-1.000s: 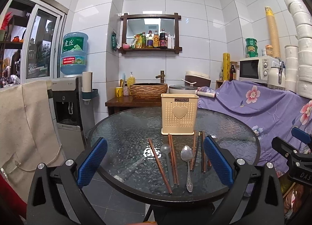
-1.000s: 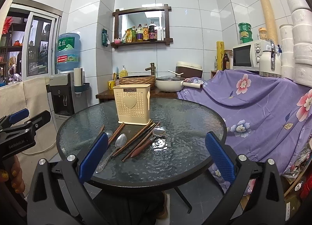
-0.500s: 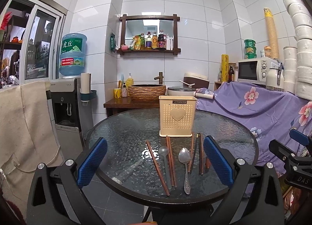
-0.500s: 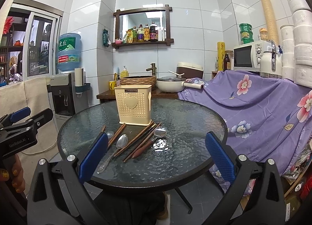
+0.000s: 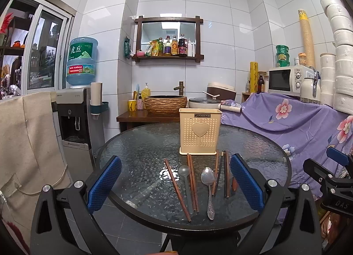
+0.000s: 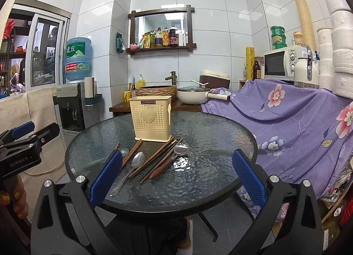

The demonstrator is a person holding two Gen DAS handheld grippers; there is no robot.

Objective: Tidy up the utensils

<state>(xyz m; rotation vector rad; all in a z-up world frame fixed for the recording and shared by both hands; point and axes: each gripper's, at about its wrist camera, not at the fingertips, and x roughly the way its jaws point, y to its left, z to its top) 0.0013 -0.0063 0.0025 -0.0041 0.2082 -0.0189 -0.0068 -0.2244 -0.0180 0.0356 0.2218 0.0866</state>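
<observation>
On a round glass table (image 5: pixel 136 144) in a tiled kitchen, the sorting has, by the look of it, not begun: every utensil lies flat on the glass, none stands in the holder. Left gripper (image 5: pixel 175 183) hangs wide open and empty over the near edge. From left to right in its view lie a single chopstick (image 5: pixel 176 188), a clear spoon (image 5: pixel 184 172), a chopstick pair (image 5: pixel 192 183), a metal spoon (image 5: pixel 208 185), and more chopsticks (image 5: pixel 221 172); a wood-handled spoon (image 6: pixel 174 155), half hidden there, shows in the right view. All rest just near of the cream holder (image 5: pixel 200 131), which stands upright at the table's middle. No handle shows above its rim, though its inside cannot be seen. Right gripper (image 6: pixel 176 176), well to the right, is likewise spread wide and grasps nothing. All pieces are left to move.
</observation>
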